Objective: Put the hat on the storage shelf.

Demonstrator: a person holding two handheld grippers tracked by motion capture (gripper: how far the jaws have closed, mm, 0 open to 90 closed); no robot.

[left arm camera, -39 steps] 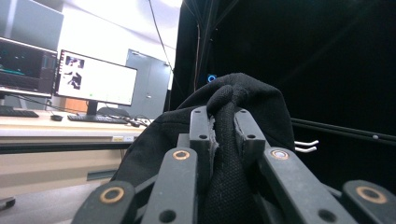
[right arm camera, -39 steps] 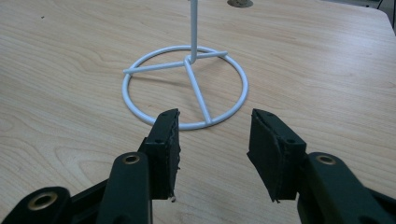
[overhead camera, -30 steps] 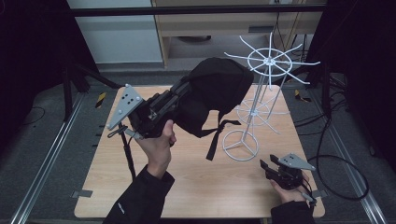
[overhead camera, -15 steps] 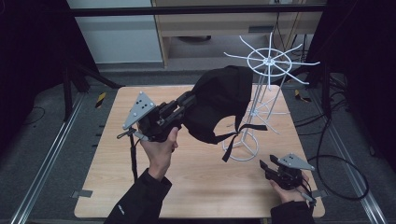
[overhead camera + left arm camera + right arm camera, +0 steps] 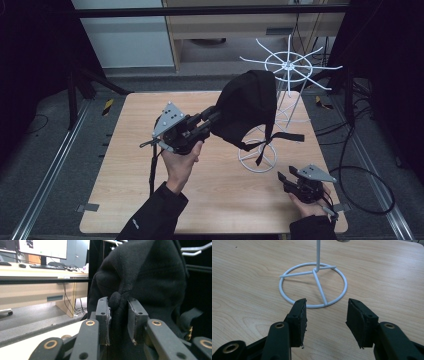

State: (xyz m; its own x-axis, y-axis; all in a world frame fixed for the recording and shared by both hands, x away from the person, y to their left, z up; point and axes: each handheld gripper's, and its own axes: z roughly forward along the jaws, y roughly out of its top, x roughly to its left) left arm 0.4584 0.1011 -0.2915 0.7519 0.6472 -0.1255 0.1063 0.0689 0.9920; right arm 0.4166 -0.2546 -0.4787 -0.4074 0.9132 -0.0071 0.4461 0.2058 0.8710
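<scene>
Black fabric fills the space ahead of your left claw (image 5: 212, 120): a dark cap (image 5: 247, 107) hangs draped on the white wire stand (image 5: 280, 100), off the tabletop (image 5: 130, 150), with its straps (image 5: 272, 137) dangling toward the stand's ring base (image 5: 257, 156). In the left gripper view a fold of the cap (image 5: 150, 280) sits between the two pads (image 5: 136, 316); the jaws have just been opening, and the left pad looks to touch the cloth while a sliver of gap shows at the right one, though the dark weave makes it hard to say whether any pinch remains. Your left hand (image 5: 181, 162) holds that claw tilted up toward the cap from the middle of the tabletop. Your right claw (image 5: 287, 179) rests low at the near right corner, well apart from the cap, its jaws spread with nothing between them. In the right gripper view those pads (image 5: 298, 315) point at the stand's ring base (image 5: 313, 285), which lies flat on the pale wood (image 5: 244, 285) just ahead of them.
</scene>
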